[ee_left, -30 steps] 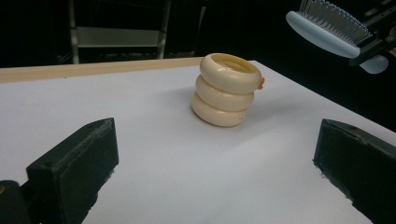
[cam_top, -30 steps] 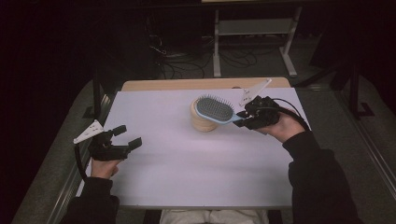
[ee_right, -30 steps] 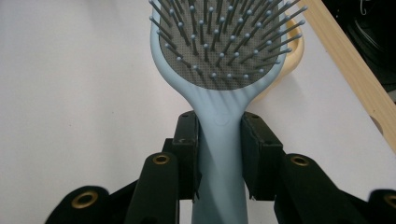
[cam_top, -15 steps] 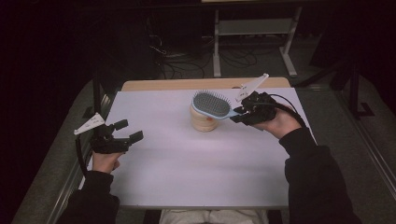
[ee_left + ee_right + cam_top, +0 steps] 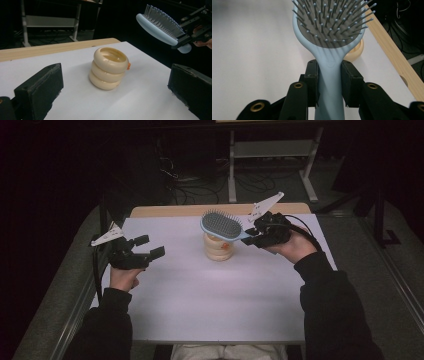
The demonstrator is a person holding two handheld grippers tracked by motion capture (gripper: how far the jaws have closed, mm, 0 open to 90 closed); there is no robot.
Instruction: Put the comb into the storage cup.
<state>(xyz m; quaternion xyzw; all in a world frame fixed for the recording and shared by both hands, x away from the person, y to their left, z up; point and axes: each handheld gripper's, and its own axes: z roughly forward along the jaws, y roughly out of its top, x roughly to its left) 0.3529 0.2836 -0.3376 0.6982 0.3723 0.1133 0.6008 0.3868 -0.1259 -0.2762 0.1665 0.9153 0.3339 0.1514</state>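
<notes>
Left gripper [image 5: 150,247] sits at 9 o'clock of the table [image 5: 210,305], jaws spread, nothing between them; its own view looks straight at the cup stack, so it reads as lined up for a possible grab, likely to steady it

Cup stack [image 5: 219,246], cream, ringed like three fat bands, stands upright near table centre toward 12 o'clock, on the white sheet [image 5: 200,295]; open at top, small orange bit on its side [image 5: 128,66], cannot tell what it is

Hairbrush [image 5: 222,224], pale blue, hangs in the air just above the cup stack, bristles up, head at roughly 12 o'clock of the stack, not touching it as far as the left gripper view shows; held level by the handle, probably so the head can be brought down over the opening

Right gripper [image 5: 251,235] at 2 o'clock of the table, jaws pinching the hairbrush handle from both sides, pads pressed on it in the right gripper view [image 5: 329,82]

No brand, label or writing readable on hairbrush, cup stack or grippers
</notes>
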